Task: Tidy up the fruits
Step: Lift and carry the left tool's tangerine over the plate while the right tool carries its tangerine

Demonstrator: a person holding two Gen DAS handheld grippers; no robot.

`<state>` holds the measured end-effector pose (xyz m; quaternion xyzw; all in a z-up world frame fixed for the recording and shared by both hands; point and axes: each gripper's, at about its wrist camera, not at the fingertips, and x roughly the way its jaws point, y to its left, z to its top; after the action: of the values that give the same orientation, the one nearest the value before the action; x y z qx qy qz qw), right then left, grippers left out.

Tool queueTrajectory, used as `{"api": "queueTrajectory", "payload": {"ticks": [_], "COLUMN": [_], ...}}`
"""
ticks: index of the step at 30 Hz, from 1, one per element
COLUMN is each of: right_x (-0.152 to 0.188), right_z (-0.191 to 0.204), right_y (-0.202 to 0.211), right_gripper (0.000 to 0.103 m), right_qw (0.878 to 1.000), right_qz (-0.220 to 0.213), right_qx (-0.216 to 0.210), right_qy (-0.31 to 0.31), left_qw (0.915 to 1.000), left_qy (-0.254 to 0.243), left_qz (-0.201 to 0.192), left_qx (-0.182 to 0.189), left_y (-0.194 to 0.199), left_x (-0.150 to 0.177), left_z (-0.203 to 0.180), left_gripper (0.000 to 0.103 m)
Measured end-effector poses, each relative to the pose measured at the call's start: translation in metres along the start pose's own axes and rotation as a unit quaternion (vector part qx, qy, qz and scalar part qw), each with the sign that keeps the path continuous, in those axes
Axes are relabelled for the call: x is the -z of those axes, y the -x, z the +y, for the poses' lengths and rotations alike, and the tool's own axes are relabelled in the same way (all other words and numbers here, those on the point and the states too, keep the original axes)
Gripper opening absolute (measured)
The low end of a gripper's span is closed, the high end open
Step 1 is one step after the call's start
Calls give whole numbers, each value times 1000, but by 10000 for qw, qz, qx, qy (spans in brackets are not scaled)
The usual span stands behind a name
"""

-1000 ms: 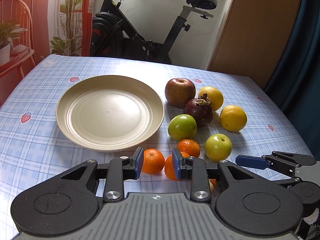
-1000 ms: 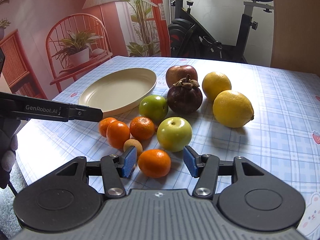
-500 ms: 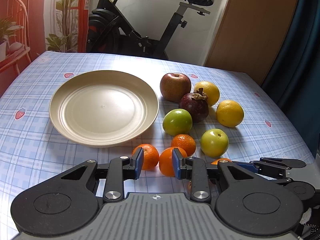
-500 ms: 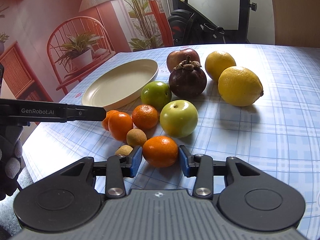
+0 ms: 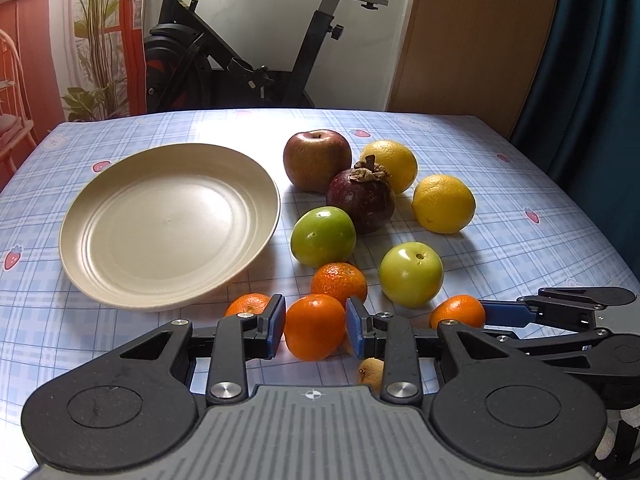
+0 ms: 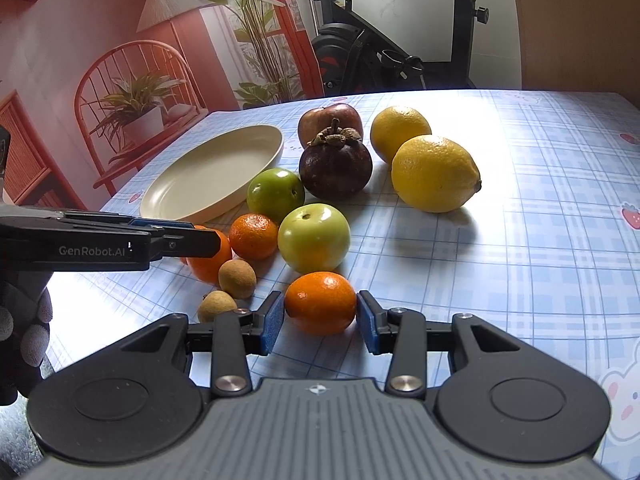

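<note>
Cream plate [image 5: 168, 224] sits bare in the left wrist view, fruits beside it on the surface; left gripper [image 5: 315, 326], jaws just widening, flanks a mandarin [image 5: 314, 326]. Right wrist view: right gripper [image 6: 320, 316], jaws just narrowed, clasps another mandarin [image 6: 320, 302]. Nothing is sorted yet.

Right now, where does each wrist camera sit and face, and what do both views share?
Left wrist: on the left gripper, facing across the round cream plate toward the black exercise bike; its fingers flank one orange tangerine.
Right wrist: on the right gripper, facing likewise from further right; its jaws have just been closing and now pinch a second orange tangerine; a gloved hand shows.
Shared: plate, bike, tangerines, both grippers.
</note>
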<state>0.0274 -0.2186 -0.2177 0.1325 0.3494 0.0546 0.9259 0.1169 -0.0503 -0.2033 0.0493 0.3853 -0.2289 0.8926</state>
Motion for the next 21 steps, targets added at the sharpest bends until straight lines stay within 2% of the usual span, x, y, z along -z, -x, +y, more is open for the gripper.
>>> {"api": "queueTrajectory", "payload": {"ticks": [6,12,21], "right_x": [0,0,0], "right_z": [-3,-3,-4], "right_y": [2,6,10], "right_gripper": [42,42,42], "right_qw": [10000,9999,9998], "right_qz": [-33,-91,-154], "right_qx": [-15,19,9], "right_qy": [-82,-106,-110], "left_qw": [9996,9985,9999], "left_qy": [-227,-437,-51], "left_qz": [-134,-165,-71], "left_qx": [-137,-288,-135], "left_y": [-1,2,13], "left_x": [4,8,14], "left_z": [-9,-14,-7], "left_gripper": [39,37,36]}}
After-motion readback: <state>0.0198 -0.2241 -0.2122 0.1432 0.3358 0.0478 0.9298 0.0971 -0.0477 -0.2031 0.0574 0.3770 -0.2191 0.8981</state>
